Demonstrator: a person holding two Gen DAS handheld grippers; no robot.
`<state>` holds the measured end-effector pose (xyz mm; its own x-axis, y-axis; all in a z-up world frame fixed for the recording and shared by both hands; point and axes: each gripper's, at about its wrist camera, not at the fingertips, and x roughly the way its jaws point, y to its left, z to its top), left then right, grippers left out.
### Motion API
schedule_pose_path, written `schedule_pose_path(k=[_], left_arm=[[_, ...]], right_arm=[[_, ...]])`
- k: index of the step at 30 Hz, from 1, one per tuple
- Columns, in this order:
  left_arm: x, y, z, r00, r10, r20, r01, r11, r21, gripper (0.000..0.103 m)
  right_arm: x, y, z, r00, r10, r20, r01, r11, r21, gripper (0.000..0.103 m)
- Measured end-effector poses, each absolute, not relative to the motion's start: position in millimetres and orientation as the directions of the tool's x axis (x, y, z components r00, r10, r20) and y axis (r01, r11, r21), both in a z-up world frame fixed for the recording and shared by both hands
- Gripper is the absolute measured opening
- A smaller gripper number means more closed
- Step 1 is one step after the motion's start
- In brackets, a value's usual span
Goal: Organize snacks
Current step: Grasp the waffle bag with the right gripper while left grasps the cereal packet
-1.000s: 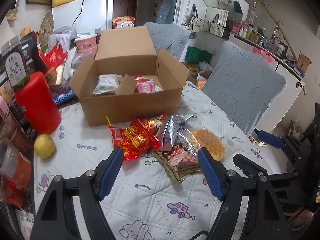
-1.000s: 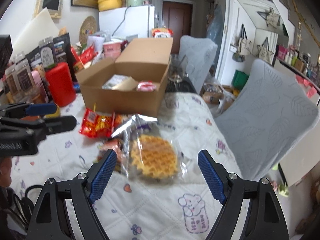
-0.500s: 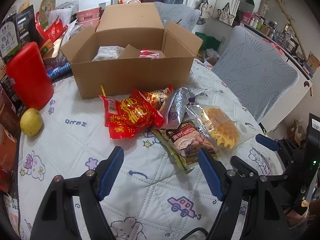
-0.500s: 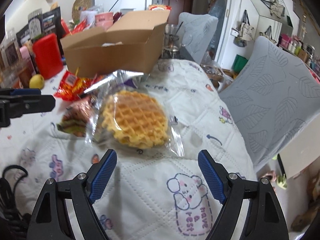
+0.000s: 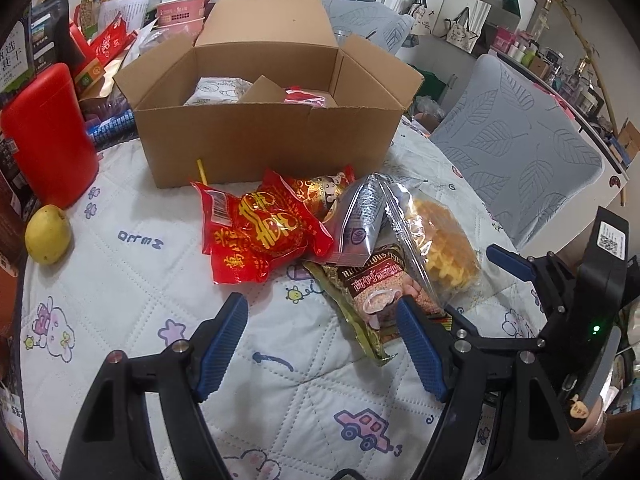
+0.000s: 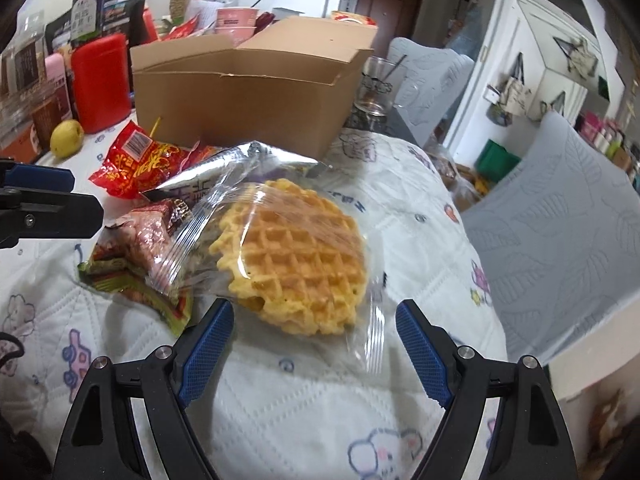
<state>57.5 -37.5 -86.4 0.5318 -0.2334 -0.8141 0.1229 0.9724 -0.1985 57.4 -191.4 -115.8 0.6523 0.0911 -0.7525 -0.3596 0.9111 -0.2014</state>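
Since the earlier frames both my tongs have come lower and closer to the snack pile; the waffle packet now fills the right wrist view. My right tongs (image 6: pixel 314 344) are released, jaws spread wide, with the near edge of the waffle packet (image 6: pixel 296 256) lying between the blue pads, not gripped. My left tongs (image 5: pixel 322 344) are likewise released, hovering over bare quilted surface (image 5: pixel 132 280); the right pad sits just beside the brown-and-green snack bag (image 5: pixel 374 292). The red snack bag (image 5: pixel 260 232) and a silver packet (image 5: pixel 362 216) lie touching one another in front of the open cardboard box (image 5: pixel 264 140), which holds a few packets. A yellow fruit (image 5: pixel 48 234) and a red canister (image 5: pixel 48 132) stand toward the surface's left edge.
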Motion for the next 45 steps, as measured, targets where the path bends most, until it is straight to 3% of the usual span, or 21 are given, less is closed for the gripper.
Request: schedule_pose_path(k=[8,12,14,17,27,40,42,43,45], left_arm=[[65.9,-44.1,-90.1,0.517,-0.252,-0.818,0.132,0.968,-0.215,0.076],[68.7,-46.9,-92.6,0.501,-0.263,-0.825,0.142,0.965,-0.221,0.076],[70.1,-47.5,-94.6,0.491,-0.273,-0.828,0.143,0.962,-0.233,0.076],[71.1,-49.5,-96.7,0.477,-0.297,-0.827,0.147,0.955,-0.258,0.076],[80.8,-66.0,-101.4,0.452,-0.327,-0.83,0.142,0.945,-0.295,0.076],[106.3,-82.5,-129.6,0.42,-0.27,-0.866,0.102,0.963,-0.251,0.076],[104.7,-84.7,-129.3,0.432,-0.262,-0.863,0.118,0.965,-0.234,0.071],[103.3,-85.4,-128.8,0.446,-0.256,-0.858,0.128,0.967,-0.222,0.058],[100.9,-84.8,-128.4,0.448,-0.266,-0.853,0.14,0.964,-0.227,0.055]], right_arm=[[71.8,-175.7,-121.7,0.656,0.08,-0.75,-0.41,0.873,-0.265,0.082],[71.4,-176.9,-119.8,0.667,0.096,-0.739,-0.406,0.878,-0.252,0.063],[71.8,-179.9,-117.8,0.679,0.087,-0.729,-0.386,0.887,-0.254,0.042],[71.4,-192.0,-109.0,0.687,0.11,-0.719,-0.36,0.911,-0.204,0.034],[66.7,-232.6,-84.3,0.615,0.288,-0.734,-0.298,0.947,0.122,0.031],[44.9,-253.4,-84.8,0.603,0.346,-0.718,-0.257,0.937,0.236,0.031],[43.5,-254.3,-84.8,0.606,0.345,-0.717,-0.253,0.938,0.238,0.031],[43.2,-254.0,-84.9,0.607,0.345,-0.716,-0.252,0.938,0.238,0.031],[42.3,-253.7,-85.2,0.606,0.347,-0.716,-0.25,0.937,0.242,0.031]])
